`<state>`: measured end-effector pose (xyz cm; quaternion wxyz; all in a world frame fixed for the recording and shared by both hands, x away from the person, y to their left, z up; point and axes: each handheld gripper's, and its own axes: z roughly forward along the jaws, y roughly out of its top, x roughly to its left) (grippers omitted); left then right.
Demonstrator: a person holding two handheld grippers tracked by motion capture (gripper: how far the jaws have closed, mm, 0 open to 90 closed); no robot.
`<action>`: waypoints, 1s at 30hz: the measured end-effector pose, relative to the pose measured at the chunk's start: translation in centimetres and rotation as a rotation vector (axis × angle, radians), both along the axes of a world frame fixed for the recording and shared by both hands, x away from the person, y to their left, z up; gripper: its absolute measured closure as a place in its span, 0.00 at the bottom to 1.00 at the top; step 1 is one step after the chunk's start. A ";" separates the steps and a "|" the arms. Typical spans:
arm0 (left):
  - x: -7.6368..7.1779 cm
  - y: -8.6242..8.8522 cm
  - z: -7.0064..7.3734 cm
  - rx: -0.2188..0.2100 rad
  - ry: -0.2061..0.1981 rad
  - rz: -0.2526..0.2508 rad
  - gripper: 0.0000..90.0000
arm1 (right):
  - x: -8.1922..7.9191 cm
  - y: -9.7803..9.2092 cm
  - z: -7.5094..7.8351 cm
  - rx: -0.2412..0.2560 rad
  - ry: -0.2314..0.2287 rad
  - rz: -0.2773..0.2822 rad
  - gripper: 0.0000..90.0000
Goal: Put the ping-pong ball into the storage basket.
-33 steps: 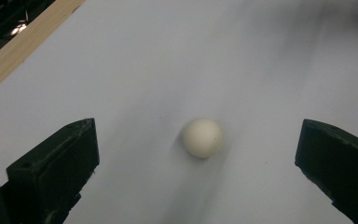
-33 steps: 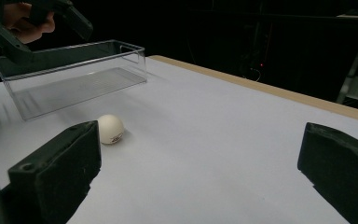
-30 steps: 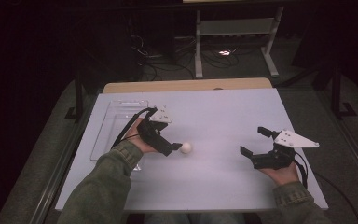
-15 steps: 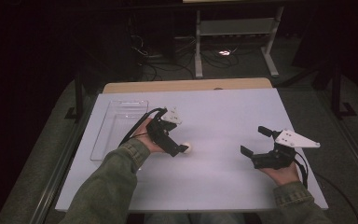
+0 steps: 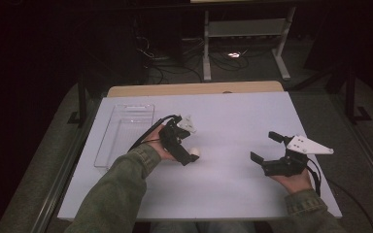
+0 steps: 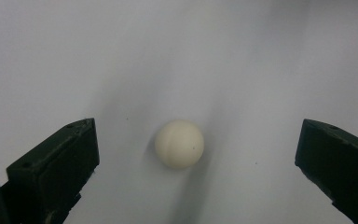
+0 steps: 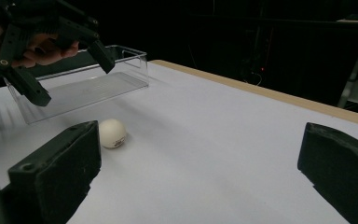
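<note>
Since a second ago the left tongs (image 5: 188, 156) have moved in from beside the small cream-white plastic ball (image 5: 194, 152) to right over it; the right tongs (image 5: 263, 152) haven't shifted. Landmark is the ball: it sits on the white table (image 5: 233, 121), roughly mid-table. In the left gripper view the ball (image 6: 179, 143) lies between the two black jaws, which stand wide apart with clear gap on both sides, no contact yet. So left tongs released, poised above the ball and straddling it. Right tongs sit well to the right of the ball, also spread wide, holding nothing; in the right gripper view the ball (image 7: 112, 133) sits on the table beyond its jaws, with the left tongs (image 7: 51, 56) hanging over and behind it. Progress, my read: approach and alignment done, grasp not made. Left to do: lower, close on the ball, lift, carry. Likely destination is the clear rectangular plastic tray (image 5: 126, 133), which lies left of the ball and a bit farther from the person, near the table's left edge. Tray looks empty, nothing visible inside through its walls (image 7: 81, 88). Ball is round and smooth, so expect it to roll if one jaw touches first.
</note>
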<state>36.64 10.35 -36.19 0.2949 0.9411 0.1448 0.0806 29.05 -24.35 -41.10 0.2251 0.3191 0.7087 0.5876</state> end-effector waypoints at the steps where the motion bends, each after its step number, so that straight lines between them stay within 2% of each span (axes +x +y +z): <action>1: 0.0 -0.1 -0.1 0.001 0.002 0.000 0.00 | 0.0 0.0 0.0 0.001 0.001 0.000 0.00; 18: 0.9 -1.2 -1.8 0.066 0.036 -0.020 0.00 | 0.0 0.1 0.1 0.015 0.004 0.005 0.00; 30: 1.4 -1.4 -2.7 0.101 0.055 -0.011 0.00 | 0.0 0.3 0.0 0.015 0.001 0.008 0.00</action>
